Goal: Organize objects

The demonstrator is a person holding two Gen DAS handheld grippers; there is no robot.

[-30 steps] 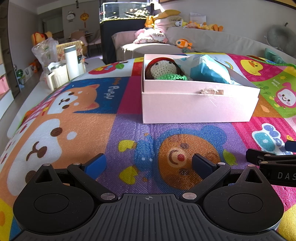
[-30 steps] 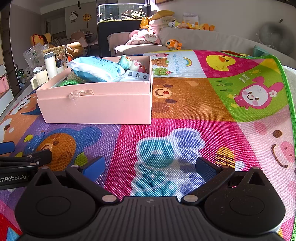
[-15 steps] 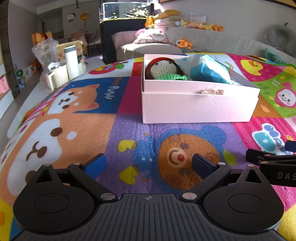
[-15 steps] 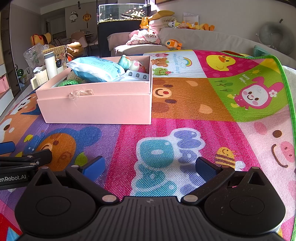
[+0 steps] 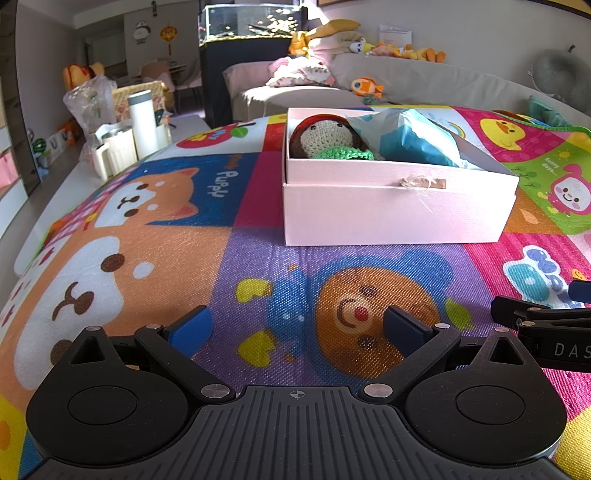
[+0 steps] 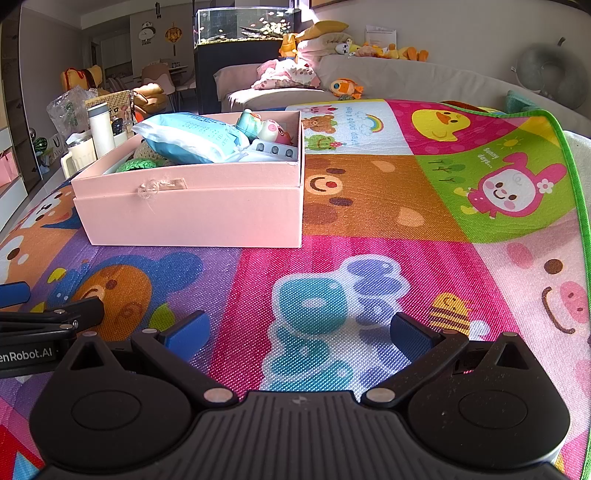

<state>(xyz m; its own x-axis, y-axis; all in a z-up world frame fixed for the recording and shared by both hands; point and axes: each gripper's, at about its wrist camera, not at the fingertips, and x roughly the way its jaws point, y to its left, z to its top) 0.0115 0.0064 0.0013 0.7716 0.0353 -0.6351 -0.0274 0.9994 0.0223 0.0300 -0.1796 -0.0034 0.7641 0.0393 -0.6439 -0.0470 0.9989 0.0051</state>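
A pink box (image 5: 391,210) (image 6: 195,214) sits open on the colourful play mat. Inside it lie a crocheted doll (image 5: 325,138), a blue-and-white packet (image 5: 413,140) (image 6: 192,138), a small pig toy (image 6: 266,129) and a grey gadget with buttons (image 6: 275,150). My left gripper (image 5: 295,328) rests low on the mat in front of the box, open and empty. My right gripper (image 6: 299,332) rests beside it, to the right of the box, also open and empty. Each gripper's side shows at the edge of the other's view.
The play mat (image 6: 406,206) covers the surface, its green edge (image 6: 569,155) at the far right. White cups and a bottle (image 5: 142,123) stand off the mat at the left. A sofa (image 5: 424,81) with plush toys and a fish tank (image 5: 251,22) lie behind.
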